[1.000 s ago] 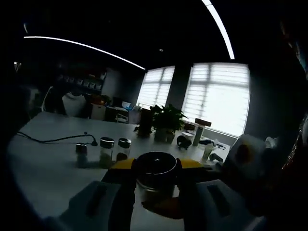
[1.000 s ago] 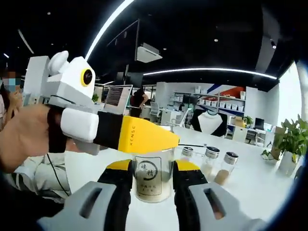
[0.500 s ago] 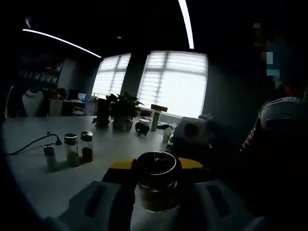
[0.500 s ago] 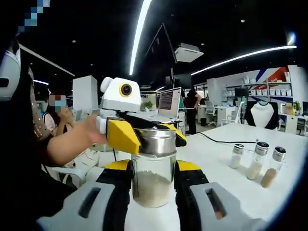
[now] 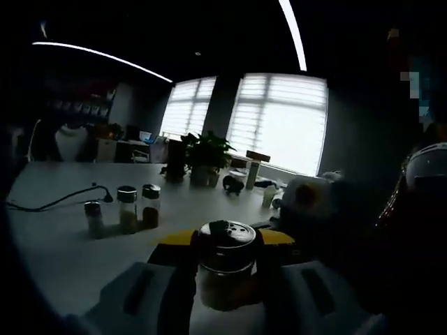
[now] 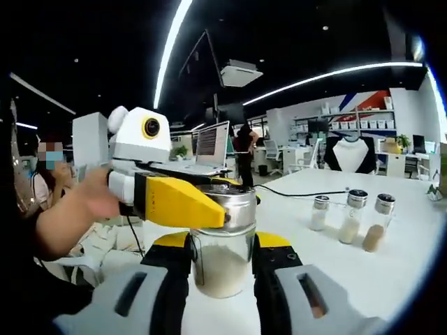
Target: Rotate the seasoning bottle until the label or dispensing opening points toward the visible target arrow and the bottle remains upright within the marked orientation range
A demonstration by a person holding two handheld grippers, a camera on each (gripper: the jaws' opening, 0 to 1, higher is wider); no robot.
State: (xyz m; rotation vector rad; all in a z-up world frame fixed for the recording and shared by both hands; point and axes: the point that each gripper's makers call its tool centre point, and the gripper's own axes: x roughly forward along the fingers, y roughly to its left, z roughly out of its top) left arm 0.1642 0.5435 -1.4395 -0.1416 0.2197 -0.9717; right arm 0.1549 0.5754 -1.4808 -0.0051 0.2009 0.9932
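The seasoning bottle [image 6: 222,262], holding pale powder, is standing upright on the white counter [image 6: 412,244], the right gripper [image 6: 221,269] pinching its glass body while the left gripper [image 6: 209,206] is clamping its metal cap [image 5: 225,241]. Three small shakers [image 6: 349,220] are standing beyond in an office.

one seasoning bottle [image 6: 221,251] held between jaws, three small shakers [image 6: 349,218] far right on one white table [image 6: 405,258], two grippers, one potted plant [image 5: 204,159], one laptop [image 6: 211,144]
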